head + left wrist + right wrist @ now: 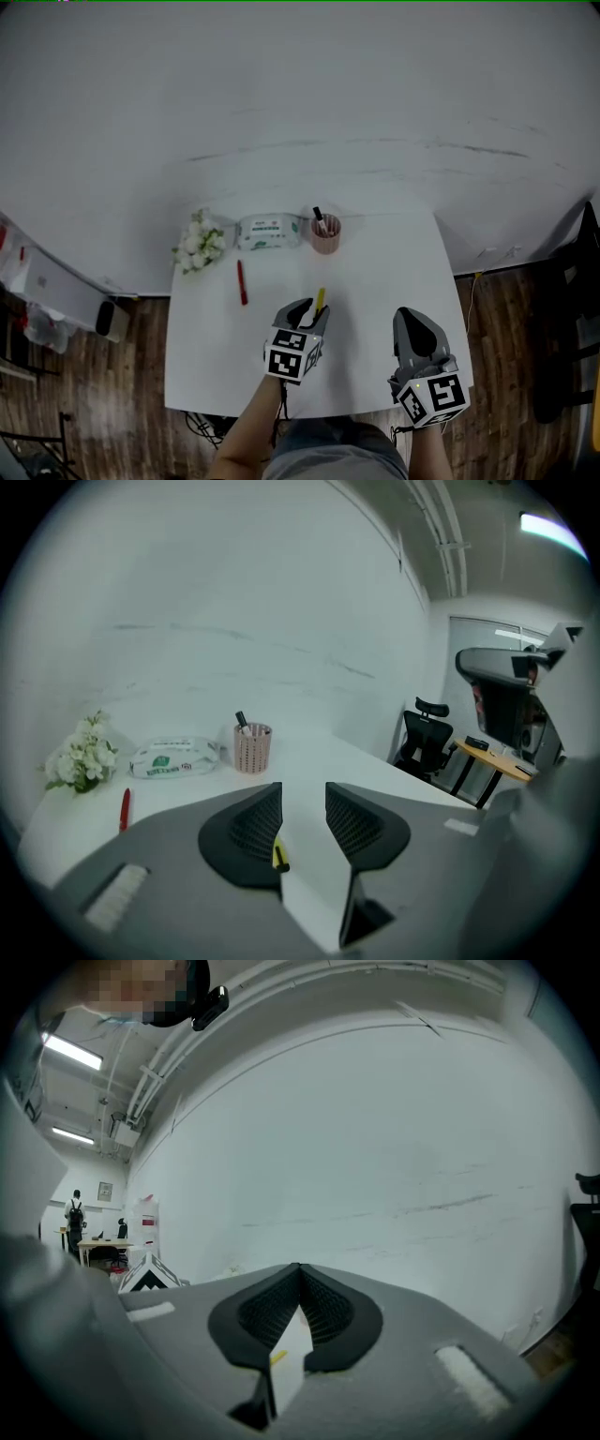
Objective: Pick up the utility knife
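Nearest the person, at the front edge of the white tabletop [375,272], the right tongs [410,316] hover over the right-hand part with their tips pressed together and nothing between them; their own view shows the two dark ribbed pads meeting at a point [300,1267], facing the pale wall. To their left and slightly farther in, the left tongs [311,312] are held low over the middle of the tabletop with the jaws standing apart. The yellow utility knife [320,299] lies flat on the tabletop right at those tips, its far end poking out past them. In the left gripper view its yellow body with a dark end [278,855] sits in the gap between the jaws [303,789], close against the inner edge of the left-hand one; whether it touches that jaw cannot be told, and the jaws are not closed on it. Farther in and to the left lies a red pen [242,281], apart from the knife. Along the back edge stand a bunch of white flowers [197,246], a pack of wipes [268,232] just beside it, and a pink pen cup [325,236] holding a dark marker [319,217]. Behind them rises the white wall [300,94].
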A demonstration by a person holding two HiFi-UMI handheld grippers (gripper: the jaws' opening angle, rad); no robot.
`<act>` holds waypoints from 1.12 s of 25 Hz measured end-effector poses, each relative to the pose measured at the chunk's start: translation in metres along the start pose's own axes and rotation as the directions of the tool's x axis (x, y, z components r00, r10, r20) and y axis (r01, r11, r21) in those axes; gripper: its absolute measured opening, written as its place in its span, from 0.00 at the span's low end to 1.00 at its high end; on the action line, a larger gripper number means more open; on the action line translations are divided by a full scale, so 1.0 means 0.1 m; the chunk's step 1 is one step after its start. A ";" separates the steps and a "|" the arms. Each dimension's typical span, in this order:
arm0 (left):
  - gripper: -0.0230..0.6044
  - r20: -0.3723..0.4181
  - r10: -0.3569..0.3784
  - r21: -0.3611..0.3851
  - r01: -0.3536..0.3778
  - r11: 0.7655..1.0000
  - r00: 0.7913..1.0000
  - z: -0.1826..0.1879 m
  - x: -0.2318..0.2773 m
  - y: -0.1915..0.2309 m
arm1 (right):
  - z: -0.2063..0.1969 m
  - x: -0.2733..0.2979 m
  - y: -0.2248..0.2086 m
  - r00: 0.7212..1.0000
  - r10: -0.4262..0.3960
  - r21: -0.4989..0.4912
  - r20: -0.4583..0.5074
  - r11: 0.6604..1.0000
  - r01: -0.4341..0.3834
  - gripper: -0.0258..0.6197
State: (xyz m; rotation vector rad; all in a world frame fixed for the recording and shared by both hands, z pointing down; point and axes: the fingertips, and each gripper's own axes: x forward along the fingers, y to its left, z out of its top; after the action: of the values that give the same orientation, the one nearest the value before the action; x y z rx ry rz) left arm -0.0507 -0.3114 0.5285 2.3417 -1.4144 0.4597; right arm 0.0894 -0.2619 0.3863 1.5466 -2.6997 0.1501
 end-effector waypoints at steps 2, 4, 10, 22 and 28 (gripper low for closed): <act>0.30 -0.047 -0.007 -0.011 0.007 1.000 0.999 -0.13 0.10 0.05 | -0.03 0.02 -0.01 1.000 -0.016 0.000 -0.009 1.000 0.016 0.04; 0.31 -0.091 -0.012 -0.009 0.011 1.000 0.996 -0.25 0.19 0.08 | -0.05 0.03 -0.03 0.999 -0.033 0.003 -0.018 0.999 0.033 0.04; 0.32 -0.186 -0.017 -0.038 0.010 0.999 0.982 -0.53 0.42 0.18 | -0.11 0.04 -0.13 0.996 -0.087 0.005 -0.037 0.996 0.087 0.04; 0.32 -0.294 0.022 0.017 -0.018 1.000 0.955 -0.80 0.76 0.31 | -0.20 -0.08 -0.32 0.980 -0.189 0.014 -0.063 0.982 0.190 0.04; 0.28 -0.331 0.040 0.011 -0.039 0.999 0.943 -0.93 0.82 0.36 | -0.24 -0.10 -0.35 0.974 -0.214 0.020 -0.072 0.976 0.215 0.04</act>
State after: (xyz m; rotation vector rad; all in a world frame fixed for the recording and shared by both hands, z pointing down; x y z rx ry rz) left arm -0.0545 -0.3467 0.6524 2.1166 -1.2999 0.8258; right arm 0.1243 -0.2689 0.4121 1.7915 -2.4678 0.2318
